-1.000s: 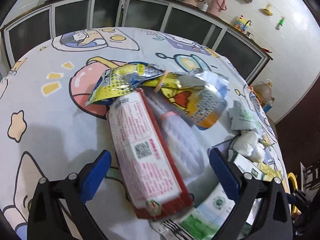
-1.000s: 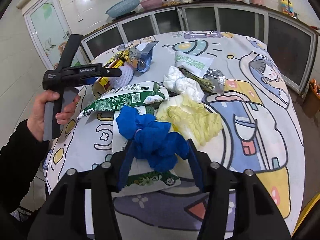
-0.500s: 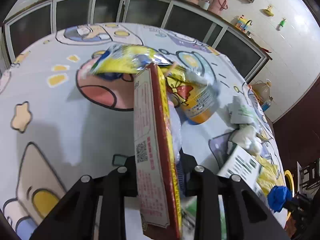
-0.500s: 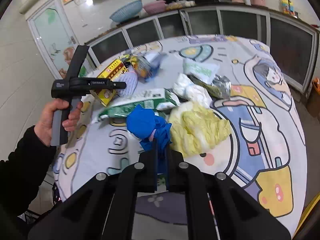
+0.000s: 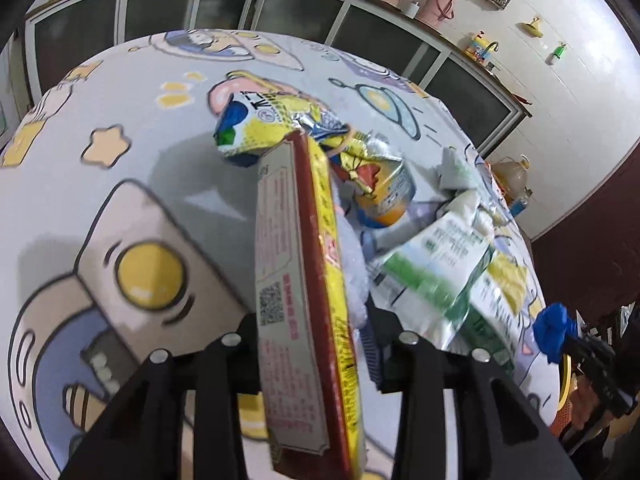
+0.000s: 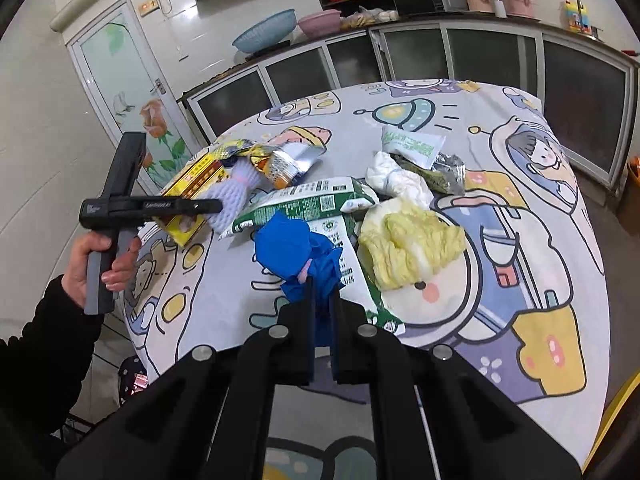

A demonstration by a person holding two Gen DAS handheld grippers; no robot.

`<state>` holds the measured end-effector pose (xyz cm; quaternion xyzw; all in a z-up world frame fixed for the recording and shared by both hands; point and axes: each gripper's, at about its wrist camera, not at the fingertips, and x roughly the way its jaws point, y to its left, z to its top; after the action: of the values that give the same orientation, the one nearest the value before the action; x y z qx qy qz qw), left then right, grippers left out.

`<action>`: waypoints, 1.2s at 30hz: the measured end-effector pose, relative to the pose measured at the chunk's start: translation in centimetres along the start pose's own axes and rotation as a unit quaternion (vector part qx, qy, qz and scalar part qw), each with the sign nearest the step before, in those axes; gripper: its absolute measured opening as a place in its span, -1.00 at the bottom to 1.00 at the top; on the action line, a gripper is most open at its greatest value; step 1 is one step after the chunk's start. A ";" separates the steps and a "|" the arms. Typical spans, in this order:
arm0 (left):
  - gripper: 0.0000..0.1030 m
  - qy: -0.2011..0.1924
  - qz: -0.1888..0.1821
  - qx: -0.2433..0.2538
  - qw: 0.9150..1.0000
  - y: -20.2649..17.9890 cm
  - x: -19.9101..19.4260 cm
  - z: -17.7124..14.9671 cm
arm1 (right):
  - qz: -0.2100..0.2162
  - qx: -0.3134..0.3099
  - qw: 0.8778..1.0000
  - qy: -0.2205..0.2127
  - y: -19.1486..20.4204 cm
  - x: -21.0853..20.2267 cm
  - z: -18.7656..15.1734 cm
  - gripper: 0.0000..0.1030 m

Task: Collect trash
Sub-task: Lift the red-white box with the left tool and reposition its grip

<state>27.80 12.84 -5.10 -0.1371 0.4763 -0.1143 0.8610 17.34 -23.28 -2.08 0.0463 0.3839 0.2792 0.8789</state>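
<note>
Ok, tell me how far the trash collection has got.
Done: nothing visibly binned; no bin shows. In hand: the left tool, its jaws opening, has the carton between them; the right tool is shut on the blue wad. Left on the table: green-and-white bag, cabbage leaves, white tissue, yellow snack wrapper.

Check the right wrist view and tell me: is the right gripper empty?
No, the right gripper is shut on a crumpled blue glove.
</note>
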 end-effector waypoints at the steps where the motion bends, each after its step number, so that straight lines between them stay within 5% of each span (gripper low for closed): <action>1: -0.16 -0.002 0.000 -0.007 1.000 0.6 -0.2 -0.4 | 0.000 0.001 1.000 0.000 0.0 0.0 -0.1 -0.89; 6: 0.12 -0.016 -0.007 -0.028 0.999 2.2 -1.5 -1.9 | 0.000 -0.001 1.000 0.003 0.2 -0.1 -0.2 -0.89; 12: 0.12 -0.025 -0.003 -0.048 0.999 3.9 -2.7 -3.2 | 0.003 -0.004 1.000 0.007 0.6 0.3 -0.2 -0.89; 18: -0.33 -0.021 0.001 -0.054 0.998 5.1 -2.7 -4.3 | 0.009 -0.005 1.000 0.009 0.9 0.5 -0.2 -0.89; 23: -0.37 -0.051 -0.006 -0.046 0.998 4.9 -5.1 -4.3 | 0.008 -0.008 1.000 0.007 0.9 0.1 -0.1 -0.89; 36: 0.02 -0.064 0.002 -0.081 0.995 8.0 -7.5 -6.7 | 0.010 -0.014 1.000 0.005 1.3 0.0 -0.2 -0.89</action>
<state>18.71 21.95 -5.35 -0.2124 0.4281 -0.0646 0.8761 16.58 -22.26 -1.87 0.0361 0.3839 0.2937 0.8747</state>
